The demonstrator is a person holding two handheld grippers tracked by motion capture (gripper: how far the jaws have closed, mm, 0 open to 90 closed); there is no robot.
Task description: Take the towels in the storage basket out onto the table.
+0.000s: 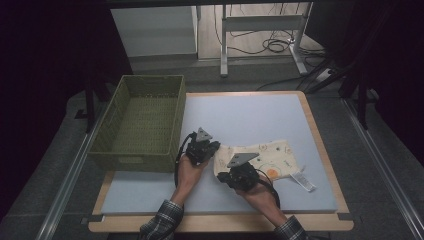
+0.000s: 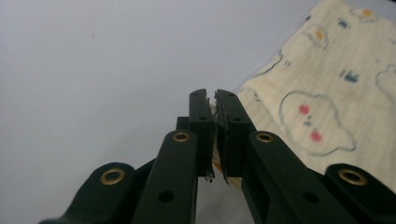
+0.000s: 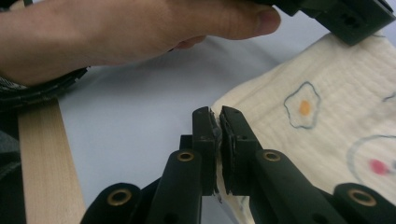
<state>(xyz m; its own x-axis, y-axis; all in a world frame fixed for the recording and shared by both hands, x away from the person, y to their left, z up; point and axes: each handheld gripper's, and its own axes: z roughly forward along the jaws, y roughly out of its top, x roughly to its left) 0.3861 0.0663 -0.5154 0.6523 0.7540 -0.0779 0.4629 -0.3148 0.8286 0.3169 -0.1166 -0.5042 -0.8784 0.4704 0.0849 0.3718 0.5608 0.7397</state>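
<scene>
Cloth [image 1: 272, 155] lying right of centre on the bench [image 1: 240, 115]; left gripper [image 2: 215, 100] and right gripper [image 3: 218, 116] both clamped tight on its left edge, near basket [image 1: 142, 120].

Laboratory or test workstation: a wooden table [image 1: 320, 150] carries a grey-blue foam mat [image 1: 250, 115]; dark curtains [image 1: 45, 75] enclose the sides; loose cables [image 1: 272, 46] and a metal desk frame [image 1: 260, 25] occupy the floor behind
</scene>
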